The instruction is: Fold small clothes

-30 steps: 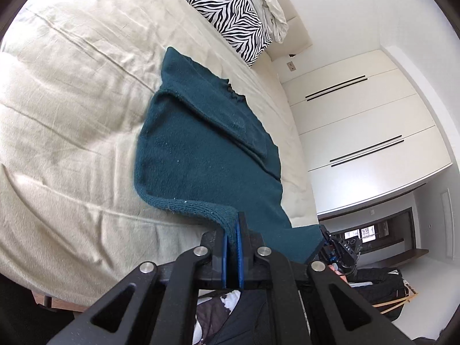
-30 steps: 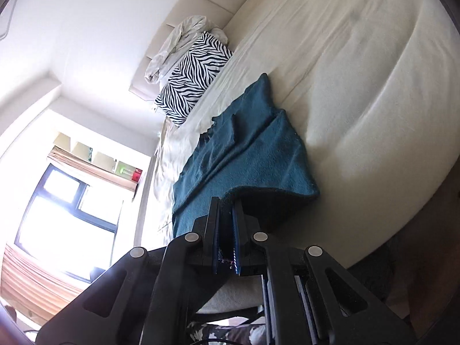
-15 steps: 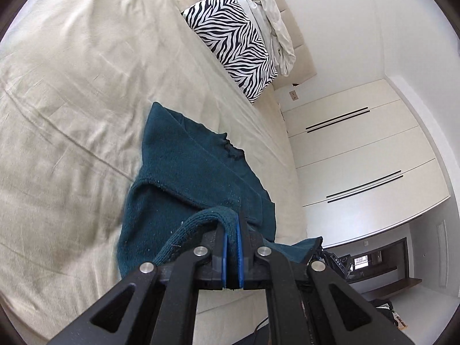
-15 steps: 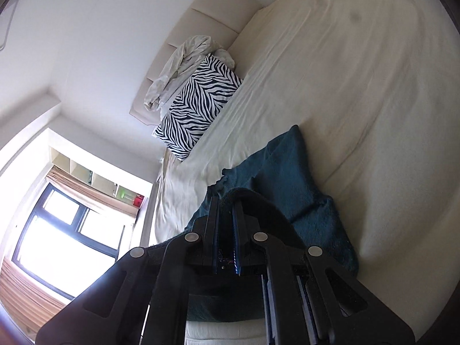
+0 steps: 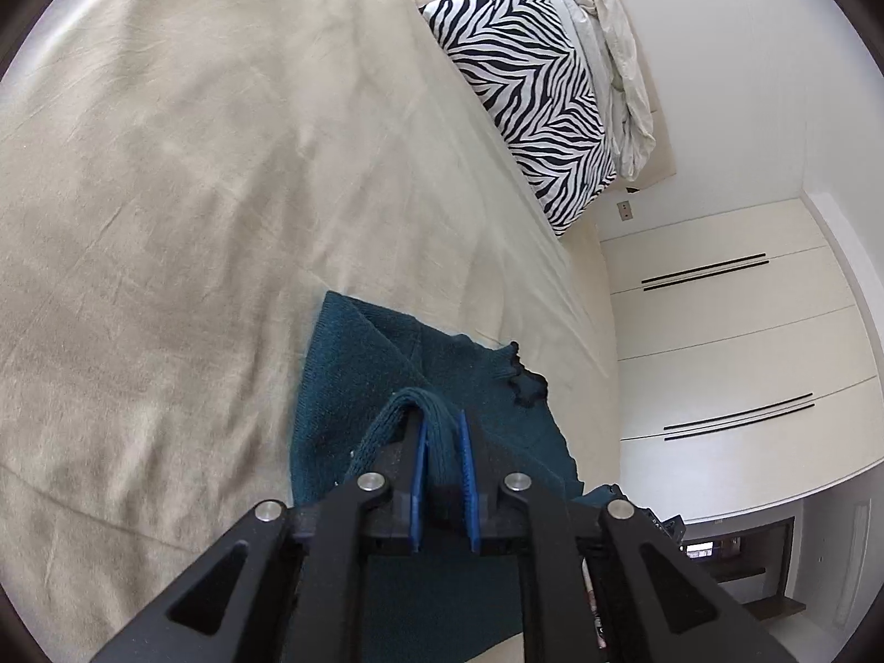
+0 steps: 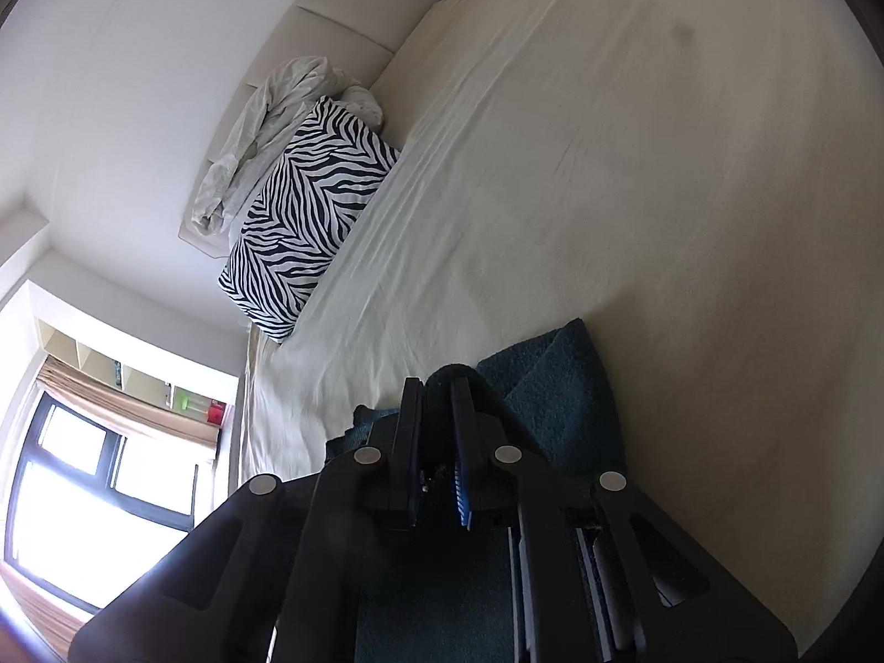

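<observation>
Teal sweater (image 5: 353,387) on bed (image 5: 166,221), long axis toward zebra pillow (image 5: 530,99), both jaws opening, hem between

Right gripper (image 6: 439,403) jaws opening, teal garment (image 6: 558,392) fold between them, on bed (image 6: 635,166)

Left gripper (image 5: 442,420) and right gripper (image 6: 436,392) tilt downward, jaws opening around cloth.
</observation>
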Available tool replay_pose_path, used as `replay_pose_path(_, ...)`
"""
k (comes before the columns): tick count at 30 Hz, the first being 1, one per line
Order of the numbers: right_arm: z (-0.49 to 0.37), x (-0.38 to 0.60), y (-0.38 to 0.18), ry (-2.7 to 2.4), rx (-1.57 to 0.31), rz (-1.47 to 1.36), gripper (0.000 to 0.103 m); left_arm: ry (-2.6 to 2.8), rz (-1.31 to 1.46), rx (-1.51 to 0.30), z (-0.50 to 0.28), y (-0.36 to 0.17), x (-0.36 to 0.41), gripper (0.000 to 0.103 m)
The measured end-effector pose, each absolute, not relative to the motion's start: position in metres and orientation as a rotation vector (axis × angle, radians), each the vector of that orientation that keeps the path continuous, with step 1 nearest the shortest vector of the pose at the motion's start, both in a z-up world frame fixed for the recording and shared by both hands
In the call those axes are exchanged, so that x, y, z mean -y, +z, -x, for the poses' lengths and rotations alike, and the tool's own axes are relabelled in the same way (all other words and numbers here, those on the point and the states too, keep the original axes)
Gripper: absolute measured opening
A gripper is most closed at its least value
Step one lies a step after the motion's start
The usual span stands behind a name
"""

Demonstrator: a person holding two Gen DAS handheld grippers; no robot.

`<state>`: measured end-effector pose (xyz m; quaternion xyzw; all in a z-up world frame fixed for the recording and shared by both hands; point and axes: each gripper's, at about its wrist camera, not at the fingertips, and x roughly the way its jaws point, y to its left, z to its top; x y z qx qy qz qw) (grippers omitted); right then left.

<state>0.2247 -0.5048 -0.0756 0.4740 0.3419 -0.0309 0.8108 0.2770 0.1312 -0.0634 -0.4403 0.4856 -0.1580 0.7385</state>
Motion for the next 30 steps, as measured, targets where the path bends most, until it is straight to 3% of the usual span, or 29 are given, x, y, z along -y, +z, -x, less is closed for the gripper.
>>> replay_pose_path(1,-0.230,0.507,-0.083,-0.104,-0.738,-1.020,0.030,-0.330,0.983,-1.067,-0.277,-0.070,-0.135,0.033)
replay_pose_path(2,-0.230,0.509,-0.088,-0.122,-0.730,-1.032,0.054,-0.319,0.989,-1.066,-0.275,-0.075,-0.137,0.042)
replay_pose_path(3,-0.228,0.509,-0.092,-0.126,-0.712,-1.037,0.066,-0.315,0.985,-1.067,-0.272,-0.078,-0.138,0.051)
replay_pose_path(5,-0.224,0.510,-0.095,-0.133,-0.706,-1.007,0.067,-0.302,0.967,-1.072,-0.263,-0.081,-0.140,0.056)
replay_pose_path(11,-0.186,0.497,-0.082,-0.110,-0.731,-0.850,0.067,-0.313,0.791,-1.028,-0.222,-0.066,-0.135,0.056)
replay_pose_path(19,-0.165,0.455,-0.058,-0.075,-0.811,-0.508,0.063,-0.315,0.569,-1.000,-0.176,-0.067,-0.110,0.056)
replay_pose_path(23,-0.151,0.454,-0.082,-0.095,-0.891,-0.492,0.036,-0.303,0.500,-0.985,-0.162,-0.069,-0.095,0.055)
replay_pose_path(26,-0.147,0.449,-0.088,-0.114,-0.894,-0.446,0.029,-0.286,0.449,-0.989,-0.161,-0.073,-0.087,0.052)
replay_pose_path(30,-0.136,0.454,-0.080,-0.141,-0.865,-0.451,0.007,-0.260,0.429,-1.002,-0.162,-0.079,-0.087,0.038)
